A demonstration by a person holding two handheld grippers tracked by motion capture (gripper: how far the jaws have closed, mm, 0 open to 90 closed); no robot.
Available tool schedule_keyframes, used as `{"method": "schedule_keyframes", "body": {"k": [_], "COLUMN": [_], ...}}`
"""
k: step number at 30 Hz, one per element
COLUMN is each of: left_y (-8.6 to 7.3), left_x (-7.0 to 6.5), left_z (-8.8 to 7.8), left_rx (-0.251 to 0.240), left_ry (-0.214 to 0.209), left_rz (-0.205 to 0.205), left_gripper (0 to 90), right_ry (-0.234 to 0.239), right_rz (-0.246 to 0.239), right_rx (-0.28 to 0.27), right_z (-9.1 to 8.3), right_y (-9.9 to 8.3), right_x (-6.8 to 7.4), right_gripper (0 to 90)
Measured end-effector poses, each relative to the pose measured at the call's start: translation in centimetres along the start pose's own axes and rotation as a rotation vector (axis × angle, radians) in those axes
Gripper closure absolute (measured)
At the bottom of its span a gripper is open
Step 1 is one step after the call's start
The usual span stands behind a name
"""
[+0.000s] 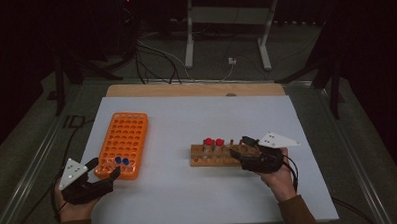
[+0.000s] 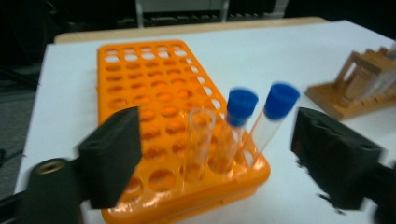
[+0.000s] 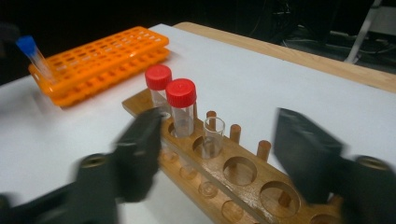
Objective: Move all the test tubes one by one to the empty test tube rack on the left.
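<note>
Left gripper point(image 1: 104, 171): jaws apart, grasping nothing; it sits at the near end of the orange rack, its pads either side of the tubes without touching them.
Orange rack point(image 1: 122, 137): lies on the left of the white table point(image 1: 199, 192).
Blue-capped tubes point(image 2: 261, 116): two, standing at the rack's near right corner.
Uncapped tube point(image 2: 200, 140): upright just left of the blue pair.
Right gripper point(image 1: 239, 148): jaws released, spread about the right end of the wooden rack, clasping nothing.
Wooden rack point(image 1: 213, 155): right of centre.
Red-capped tubes point(image 3: 170, 95): two, at its left end.
Open clear tube point(image 3: 213, 135): next hole to their right.
</note>
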State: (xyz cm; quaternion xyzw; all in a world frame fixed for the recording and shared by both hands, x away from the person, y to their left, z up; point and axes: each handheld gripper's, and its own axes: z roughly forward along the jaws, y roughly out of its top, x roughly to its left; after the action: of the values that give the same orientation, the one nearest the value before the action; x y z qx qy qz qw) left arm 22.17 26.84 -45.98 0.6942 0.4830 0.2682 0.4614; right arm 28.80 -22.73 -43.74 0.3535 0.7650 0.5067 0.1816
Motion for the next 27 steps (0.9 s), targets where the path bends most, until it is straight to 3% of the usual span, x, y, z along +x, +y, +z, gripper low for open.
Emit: {"method": "schedule_keyframes", "body": {"k": [4,10,14,19,23,27], "left_y": [0.9,2.6,3.6,4.3,4.4,4.4], "left_x": [-0.8,-2.2,-3.2,-3.7,-4.0,-4.1], "left_z": [0.2,0.4,0.8,1.6,1.9,2.0], "left_rx": [-0.017,-0.091,-0.135,-0.151,-0.147,-0.138], "left_ry": [0.035,0.051,0.027,-0.061,-0.067,-0.067], "left_rz": [0.016,0.007,-0.005,-0.037,-0.024,-0.041], "left_gripper": [2.0,0.5,0.5,6.7,7.4,5.5], "right_ry": [0.010,0.004,-0.012,-0.006,0.001,0.011], "right_rz": [-0.034,-0.026,-0.013,-0.022,-0.026,-0.025], "right_rx": [0.010,0.036,0.044,0.046,0.040,0.048], "right_z": [0.8,2.3,3.2,3.9,4.1,4.4], "right_y": [-0.3,-0.7,-0.9,-1.0,-0.9,-1.1], "right_x": [0.2,-0.1,-0.2,-0.1,0.0,0.3], "right_gripper": [52.7,64.5,66.6,72.9,75.4,74.7]}}
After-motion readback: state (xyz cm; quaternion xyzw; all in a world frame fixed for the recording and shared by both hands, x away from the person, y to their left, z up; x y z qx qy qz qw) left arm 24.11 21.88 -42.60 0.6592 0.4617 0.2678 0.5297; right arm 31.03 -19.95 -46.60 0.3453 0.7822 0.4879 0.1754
